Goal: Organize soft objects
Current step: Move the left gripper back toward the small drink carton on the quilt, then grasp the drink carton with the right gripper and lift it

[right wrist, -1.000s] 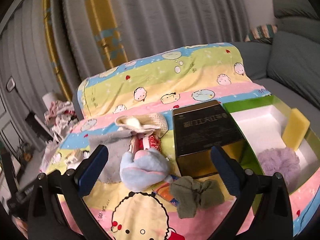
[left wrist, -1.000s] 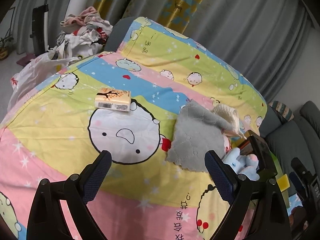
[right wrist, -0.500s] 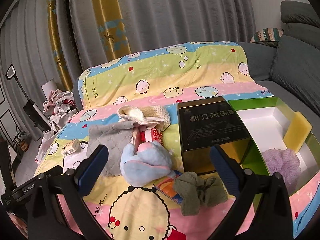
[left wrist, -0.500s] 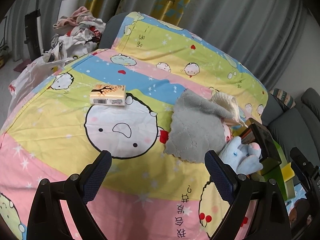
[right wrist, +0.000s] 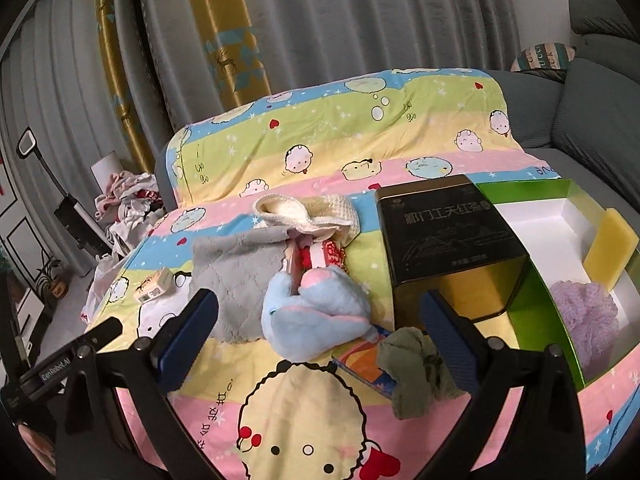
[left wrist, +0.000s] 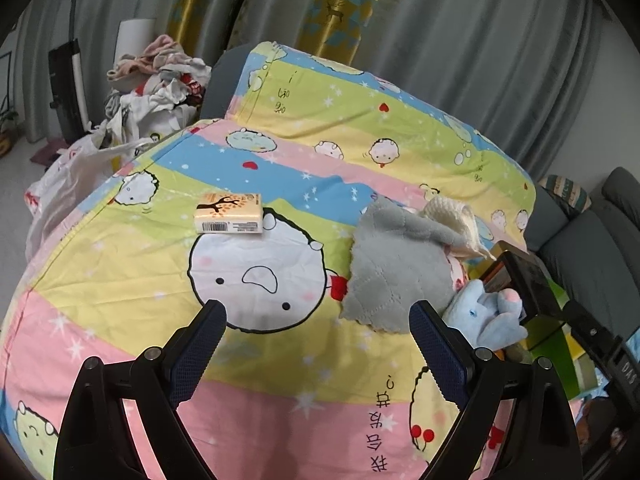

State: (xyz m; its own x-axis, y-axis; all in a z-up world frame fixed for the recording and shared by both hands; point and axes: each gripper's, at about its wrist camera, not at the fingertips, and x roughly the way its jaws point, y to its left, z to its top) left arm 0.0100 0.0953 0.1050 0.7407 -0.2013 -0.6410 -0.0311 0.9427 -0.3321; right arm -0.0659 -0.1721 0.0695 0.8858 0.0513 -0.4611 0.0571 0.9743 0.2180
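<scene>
Both claws hang spread and empty over the cartoon blanket (right wrist: pixel 320 400): left gripper (left wrist: pixel 318 320), right gripper (right wrist: pixel 320 304). The blue plush toy (right wrist: pixel 316 320) lies left of the dark tin (right wrist: pixel 448 236), touching the grey cloth (right wrist: pixel 240 272); a green rag (right wrist: pixel 416 376) sits just before the tin.

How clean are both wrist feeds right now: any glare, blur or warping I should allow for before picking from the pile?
Left wrist view: even indoor light, no glare, sharp; fisheye bulges the cartoon sheet and darkens the corners. Right wrist view: equally sharp, soft shadows only; a mild sheen on the dark tin, its lettering still legible; curtains bow at the edges.
</scene>
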